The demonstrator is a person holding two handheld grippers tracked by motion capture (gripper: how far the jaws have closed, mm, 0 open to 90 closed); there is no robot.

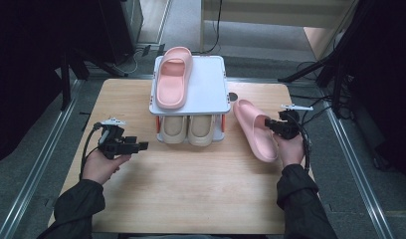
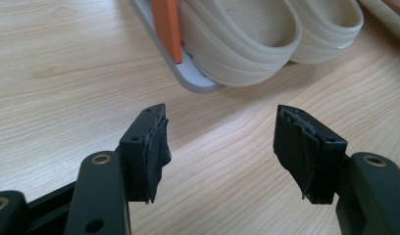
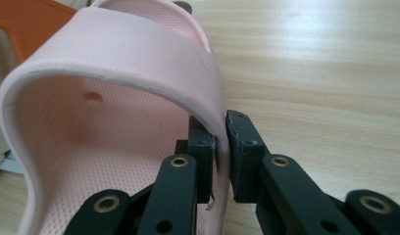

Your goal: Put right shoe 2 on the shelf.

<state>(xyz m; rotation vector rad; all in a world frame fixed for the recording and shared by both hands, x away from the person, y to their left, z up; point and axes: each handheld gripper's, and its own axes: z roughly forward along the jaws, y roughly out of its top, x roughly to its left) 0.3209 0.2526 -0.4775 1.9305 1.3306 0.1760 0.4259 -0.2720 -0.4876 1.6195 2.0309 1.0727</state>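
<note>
Right tool (image 3: 220,147) clamped on pink slipper (image 3: 119,63) strap edge, beside rack (image 1: 191,107)

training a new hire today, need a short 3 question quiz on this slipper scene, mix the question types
1. True or false: both pink slippers lie on the rack's top shelf.
2. Which tongs are shut on a slipper strap? A) left B) right C) both
3. Fill in: the two slippers on the lower shelf are ____ coloured.

Key
1. False: one pink slipper lies on the rack; the other pink slipper is on the table.
2. B: right tongs; left tongs gape.
3. Cream slippers.
</note>
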